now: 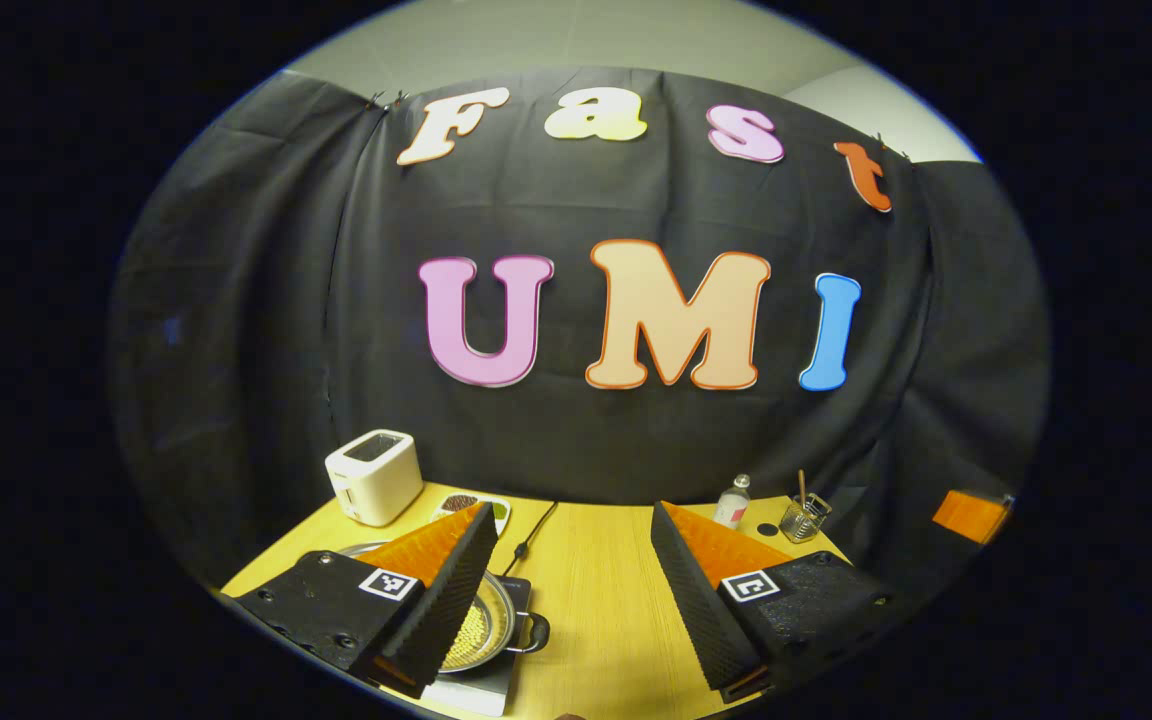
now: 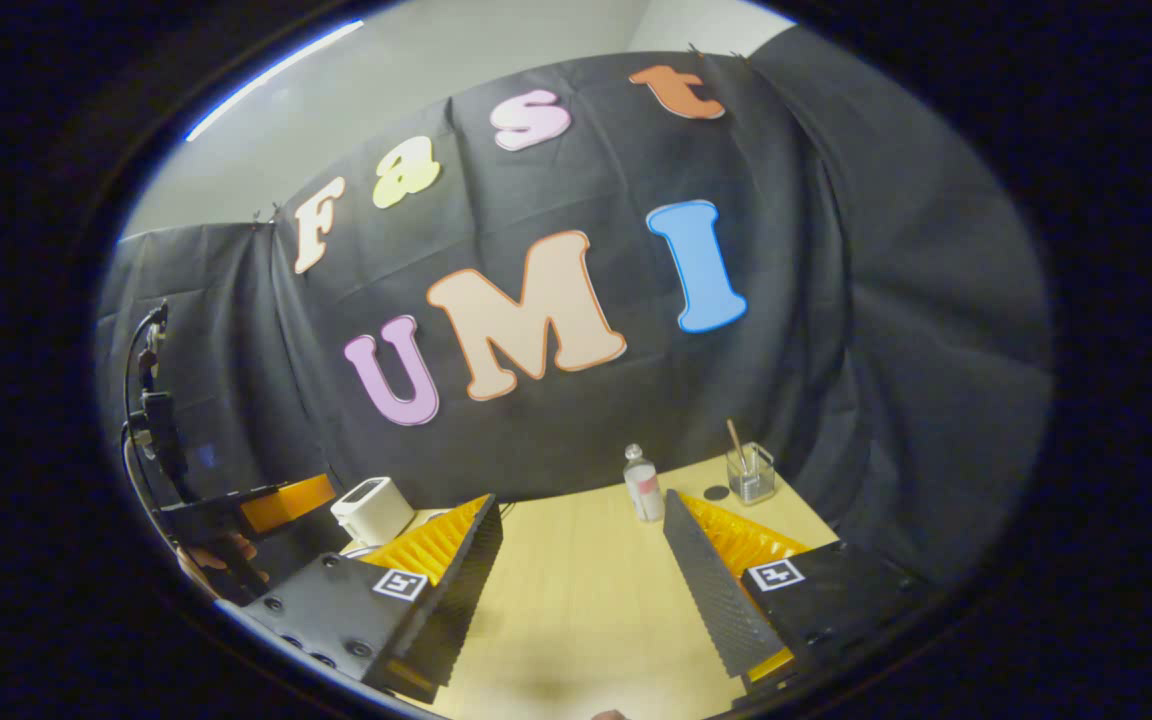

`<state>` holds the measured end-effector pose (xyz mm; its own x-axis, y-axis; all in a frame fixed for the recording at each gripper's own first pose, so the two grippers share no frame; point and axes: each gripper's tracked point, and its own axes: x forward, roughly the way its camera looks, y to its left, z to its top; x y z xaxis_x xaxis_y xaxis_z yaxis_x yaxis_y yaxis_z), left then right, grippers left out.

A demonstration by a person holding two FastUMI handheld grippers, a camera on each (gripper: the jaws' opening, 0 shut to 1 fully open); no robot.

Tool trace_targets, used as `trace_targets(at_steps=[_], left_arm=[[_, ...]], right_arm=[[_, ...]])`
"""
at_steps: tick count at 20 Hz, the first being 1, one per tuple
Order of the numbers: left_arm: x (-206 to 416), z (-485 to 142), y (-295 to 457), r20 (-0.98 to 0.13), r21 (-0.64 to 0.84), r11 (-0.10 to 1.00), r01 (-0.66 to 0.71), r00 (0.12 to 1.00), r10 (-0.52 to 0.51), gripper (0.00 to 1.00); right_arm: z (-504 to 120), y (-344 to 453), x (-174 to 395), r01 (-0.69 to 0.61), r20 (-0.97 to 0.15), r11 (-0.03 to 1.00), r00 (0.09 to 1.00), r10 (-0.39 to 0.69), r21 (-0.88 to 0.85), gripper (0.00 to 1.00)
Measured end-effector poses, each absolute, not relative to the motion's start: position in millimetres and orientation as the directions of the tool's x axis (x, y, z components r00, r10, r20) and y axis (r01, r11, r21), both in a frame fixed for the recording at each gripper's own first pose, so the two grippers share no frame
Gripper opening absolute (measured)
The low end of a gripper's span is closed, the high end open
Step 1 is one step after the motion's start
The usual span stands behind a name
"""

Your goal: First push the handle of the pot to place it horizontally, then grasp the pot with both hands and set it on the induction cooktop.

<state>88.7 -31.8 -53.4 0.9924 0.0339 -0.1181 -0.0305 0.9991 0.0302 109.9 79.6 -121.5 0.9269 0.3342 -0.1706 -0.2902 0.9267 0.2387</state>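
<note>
Both grippers, left (image 1: pixel 571 580) and right (image 2: pixel 581 575), hang with jaws spread wide over the table (image 1: pixel 596 590), gripping nothing. The pot (image 1: pixel 486 620) sits on the cooktop (image 1: pixel 481 690). The bottle's (image 2: pixel 643 484) label is too small to read.

In the left gripper view, the pot (image 1: pixel 484 625) is a shiny metal one with a round rim, and it stands upright on the induction cooktop (image 1: pixel 481 690). Its inside holds something pale and grainy. One dark loop handle (image 1: pixel 534 633) points out to the right side, about level. The cooktop is a flat slab with a light front edge, lying on the wooden desk (image 1: pixel 601 600) near its front left part.
</note>
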Motion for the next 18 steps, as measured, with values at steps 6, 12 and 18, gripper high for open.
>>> trace_targets(at_steps=[6,12,18], left_arm=[[60,-17,-60,0.002,0.127,0.991,-0.045,0.999,0.045,0.89],[37,-27,-85,-0.010,0.060,0.997,-0.042,0.999,0.042,0.94],[38,-26,-95,0.006,0.101,0.994,-0.041,0.999,0.040,0.94]], right_arm=[[-74,70,98,-0.332,-0.069,0.926,0.935,0.348,0.179,0.91],[-66,45,93,-0.316,-0.041,0.934,0.944,0.327,0.169,0.91],[-75,29,92,-0.309,-0.040,0.935,0.947,0.320,0.173,0.91]])
